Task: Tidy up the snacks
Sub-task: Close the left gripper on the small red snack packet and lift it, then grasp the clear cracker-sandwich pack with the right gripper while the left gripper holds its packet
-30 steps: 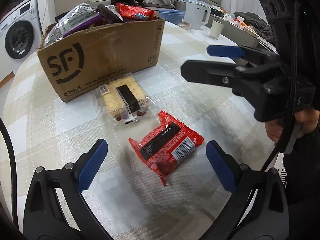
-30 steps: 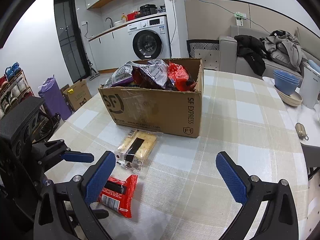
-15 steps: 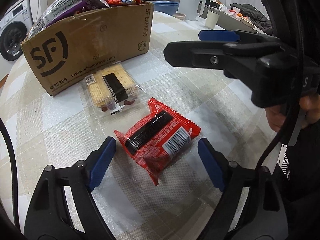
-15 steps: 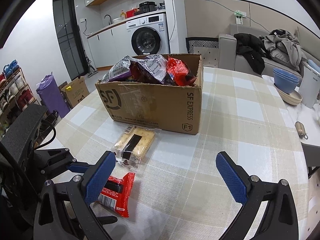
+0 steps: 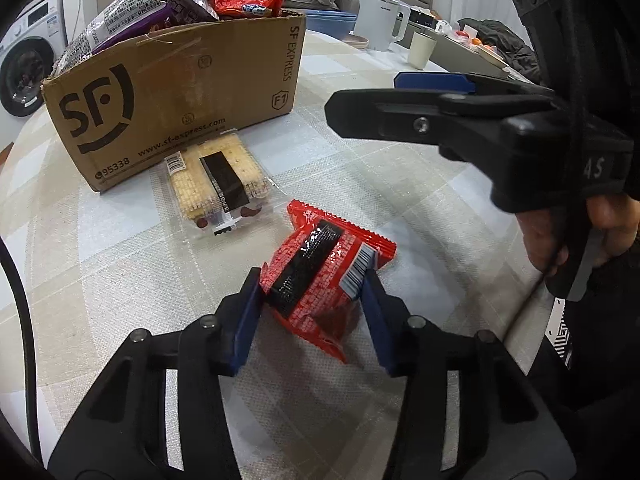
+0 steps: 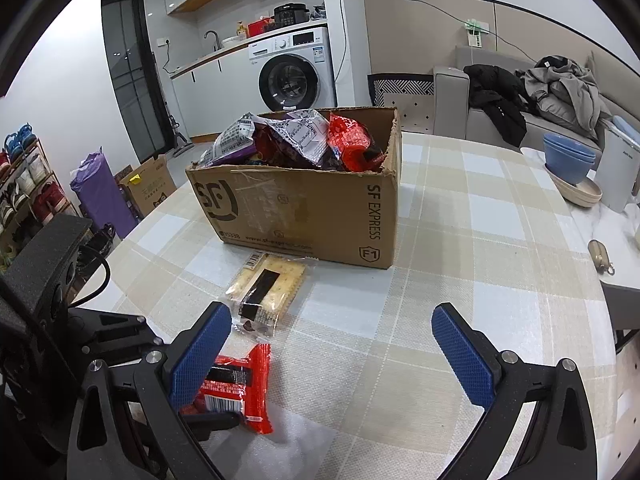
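Left gripper (image 5: 314,292) was closing on the red snack packet (image 5: 320,276), both blue pads (image 5: 246,320) pressed against the packet's sides, wrapper bulged and crumpled between them. Packet sat on the checked tablecloth (image 5: 120,280), its far end with barcode poking past the right pad. In the right wrist view the same red snack packet (image 6: 240,384) showed low at left, partly behind the right gripper's left pad, with the left gripper's black frame around it.

Right gripper (image 6: 332,348) was spread wide, nothing between its pads, hovering over bare tablecloth. From the left wrist view it hung above and to the right of the packet, well apart from it, a hand (image 5: 600,232) on its handle.

Just beyond the red packet lay a clear-wrapped cracker pack (image 5: 218,184) with a black band, flat on the cloth, close to the packet but not touching. Its far end lay right against the foot of the cardboard box (image 5: 180,100).

Cardboard box stood upright, open top, marked SF Express. It was full above the rim: a silver and purple bag (image 6: 236,140), a dark wrapper, a red packet (image 6: 348,140) at the right end.

Further off near the table edge: stacked blue bowls (image 6: 568,156) and a white kettle (image 5: 380,20).
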Tool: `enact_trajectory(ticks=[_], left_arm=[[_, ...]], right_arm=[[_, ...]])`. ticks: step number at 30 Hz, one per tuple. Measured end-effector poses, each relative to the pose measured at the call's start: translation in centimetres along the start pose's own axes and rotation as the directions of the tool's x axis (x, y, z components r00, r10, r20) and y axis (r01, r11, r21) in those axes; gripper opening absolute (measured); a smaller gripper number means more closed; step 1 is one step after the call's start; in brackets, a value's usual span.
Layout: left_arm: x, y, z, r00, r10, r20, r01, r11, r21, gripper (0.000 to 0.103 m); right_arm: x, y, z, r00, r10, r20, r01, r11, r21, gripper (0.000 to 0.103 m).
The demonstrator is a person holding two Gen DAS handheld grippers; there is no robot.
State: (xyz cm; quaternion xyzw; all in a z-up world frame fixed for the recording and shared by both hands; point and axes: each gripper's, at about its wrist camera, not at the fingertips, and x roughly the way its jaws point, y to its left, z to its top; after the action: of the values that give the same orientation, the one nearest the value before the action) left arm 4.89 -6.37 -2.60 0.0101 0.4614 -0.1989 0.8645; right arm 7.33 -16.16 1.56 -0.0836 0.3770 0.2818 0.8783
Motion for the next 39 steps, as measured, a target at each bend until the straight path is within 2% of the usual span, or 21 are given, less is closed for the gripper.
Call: enact_trajectory(ticks=[7, 14, 21, 28, 33, 39], left_arm=[[-0.9, 0.7, -0.2, 1.000, 0.008, 0.009, -0.008, 1.000, -0.014, 0.045], [-3.2, 2.4, 0.1, 0.997, 0.031, 0.068, -0.027, 0.998, -0.058, 0.045], [-5.3, 5.7, 0.5, 0.987, 0.080, 0.143, -0.056, 0.985, -0.164, 0.045], [-6.2, 8.9, 0.7, 0.968, 0.140, 0.207, -0.084, 0.962, -0.259, 0.045], [-6.4, 10.1, 0.0, 0.965, 0.167, 0.201, -0.107, 0.954, -0.279, 0.045], [-7.0, 10.9, -0.4, 0.959, 0.192, 0.209, -0.124, 0.945, -0.302, 0.045]], right_arm=[[-0.7, -0.1, 0.2, 1.000, 0.006, 0.030, -0.006, 1.000, 0.004, 0.102], [-1.4, -0.8, 0.4, 0.998, 0.012, 0.064, -0.014, 0.999, 0.035, 0.102], [-0.4, -0.9, 0.2, 0.999, 0.016, 0.034, -0.017, 0.999, 0.046, 0.102], [0.3, -0.8, 0.1, 0.999, 0.032, 0.024, -0.034, 0.997, 0.069, 0.102], [1.3, -0.5, -0.1, 0.999, 0.034, 0.003, -0.035, 0.996, 0.082, 0.102], [4.1, 0.3, -0.3, 0.997, 0.027, -0.072, -0.021, 0.996, 0.084, 0.102]])
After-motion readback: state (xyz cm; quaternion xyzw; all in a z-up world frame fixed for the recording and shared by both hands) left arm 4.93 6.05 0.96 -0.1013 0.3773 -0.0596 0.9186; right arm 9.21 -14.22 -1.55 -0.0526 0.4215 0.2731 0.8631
